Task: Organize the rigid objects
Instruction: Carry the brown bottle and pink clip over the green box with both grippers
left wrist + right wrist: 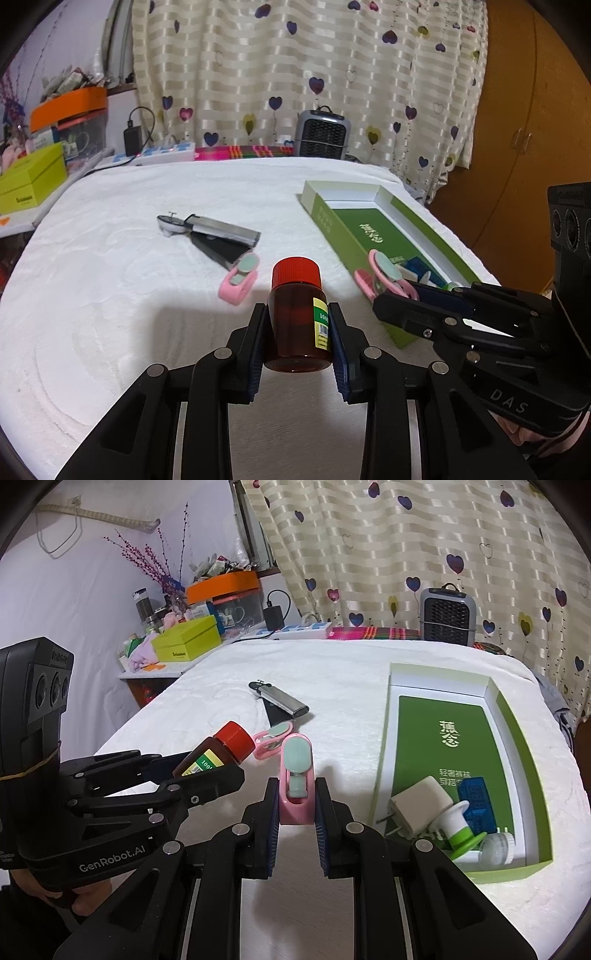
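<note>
My left gripper [297, 321] is shut on a brown bottle [297, 317] with a red cap and a yellow-green label, held above the white cloth; the same bottle [218, 751] shows at the left of the right wrist view. My right gripper [296, 799] is shut on a pink clip [296, 775] with a mint pad, and that clip [384, 275] hangs over the near corner of the green box [336, 225]. A second pink clip [240, 278] lies on the cloth. In the box [532, 760] sit a white charger plug [417, 805], a blue block [476, 797] and a white-and-green piece [461, 830].
A silver and black folded tool [214, 232] lies mid-cloth. A grey heater [323, 134] stands at the far edge before the curtain. A lime box [29, 181] and an orange-lidded bin [70, 107] crowd the shelf at left. A wooden cabinet [524, 129] is at right.
</note>
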A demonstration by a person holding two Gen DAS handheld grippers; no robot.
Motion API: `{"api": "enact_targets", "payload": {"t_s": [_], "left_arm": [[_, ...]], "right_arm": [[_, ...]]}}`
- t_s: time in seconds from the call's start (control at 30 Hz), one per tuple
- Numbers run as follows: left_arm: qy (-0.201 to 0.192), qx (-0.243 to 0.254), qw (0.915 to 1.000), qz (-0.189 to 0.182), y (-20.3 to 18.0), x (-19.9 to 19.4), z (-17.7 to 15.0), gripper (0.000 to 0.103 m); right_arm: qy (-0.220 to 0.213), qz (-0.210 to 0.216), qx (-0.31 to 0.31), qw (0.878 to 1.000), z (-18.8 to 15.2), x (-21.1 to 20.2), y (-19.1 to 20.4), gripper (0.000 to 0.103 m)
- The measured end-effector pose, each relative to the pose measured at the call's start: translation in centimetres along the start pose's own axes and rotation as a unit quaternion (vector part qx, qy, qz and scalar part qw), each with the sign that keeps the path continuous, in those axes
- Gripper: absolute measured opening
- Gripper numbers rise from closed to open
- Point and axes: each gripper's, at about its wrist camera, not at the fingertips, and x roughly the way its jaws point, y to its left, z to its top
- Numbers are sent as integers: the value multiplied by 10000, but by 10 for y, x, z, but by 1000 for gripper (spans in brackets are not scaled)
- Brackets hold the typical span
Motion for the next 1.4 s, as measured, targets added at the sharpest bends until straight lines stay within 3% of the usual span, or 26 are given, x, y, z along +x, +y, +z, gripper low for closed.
{"api": "enact_targets", "payload": {"t_s": [0.73, 1.4], "left_arm": [[-21, 332, 9981, -522, -51, 18, 18, 30], [334, 610, 9938, -864, -93, 58, 22, 30]], "right_arm": [[-319, -677, 584, 9955, -4, -39, -65, 18], [-175, -1125, 1039, 9880, -19, -39, -114, 18]]}}
